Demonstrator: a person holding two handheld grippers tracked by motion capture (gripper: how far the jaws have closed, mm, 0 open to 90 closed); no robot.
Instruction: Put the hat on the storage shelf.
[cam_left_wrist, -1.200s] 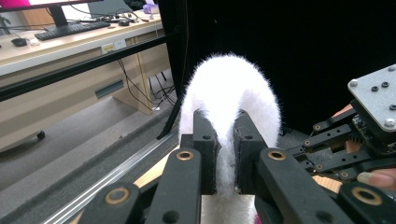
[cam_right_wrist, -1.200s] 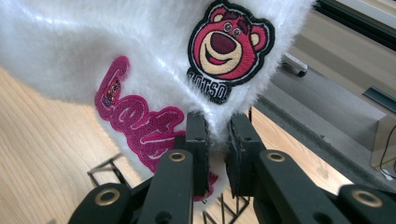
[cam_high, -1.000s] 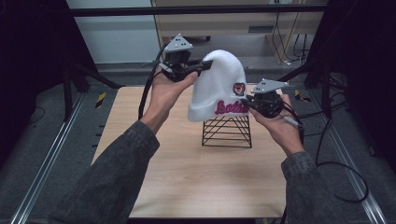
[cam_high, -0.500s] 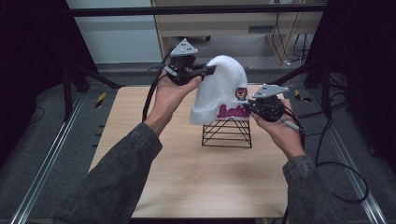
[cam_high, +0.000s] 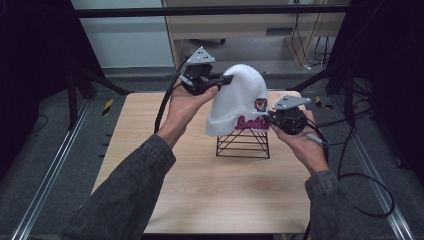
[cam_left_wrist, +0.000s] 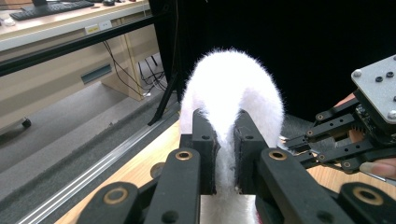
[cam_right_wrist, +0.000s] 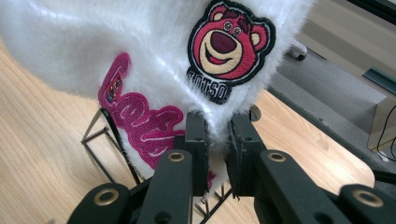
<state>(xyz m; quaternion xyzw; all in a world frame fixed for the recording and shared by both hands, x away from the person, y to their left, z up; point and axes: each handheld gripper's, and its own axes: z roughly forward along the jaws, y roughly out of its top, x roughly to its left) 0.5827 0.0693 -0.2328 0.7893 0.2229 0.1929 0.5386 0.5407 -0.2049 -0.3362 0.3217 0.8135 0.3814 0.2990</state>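
We hold a white fluffy hat (cam_high: 240, 102) between our two tongs, and we take the black wire stand (cam_high: 243, 144) in the middle of the wooden surface (cam_high: 200, 190) as our landmark. The hat hangs just above the stand, its lower edge draped over the stand's top; whether the fabric rests on the wire we cannot tell. The left tongs (cam_high: 226, 80) are above and to the left of the stand, and they are clamped on the hat's upper left side near the crown; in the left gripper view a fold of white fur is pinched tight between the two black jaws of the left tongs (cam_left_wrist: 225, 156). The right tongs (cam_high: 266, 118) sit just above the stand's right corner and are clamped on the hat's lower right edge, beside the pink embroidered lettering (cam_high: 248, 122). In the right gripper view the right tongs (cam_right_wrist: 216, 151) pinch the fur brim directly below the round bear patch (cam_right_wrist: 230, 46), with the pink lettering (cam_right_wrist: 140, 123) to the left of the jaws and the stand's thin black wires (cam_right_wrist: 105, 140) showing underneath the hat. So the hat is stretched between the two grips, crown toward the left tongs and brim toward the right ones, with the patch and lettering facing us.
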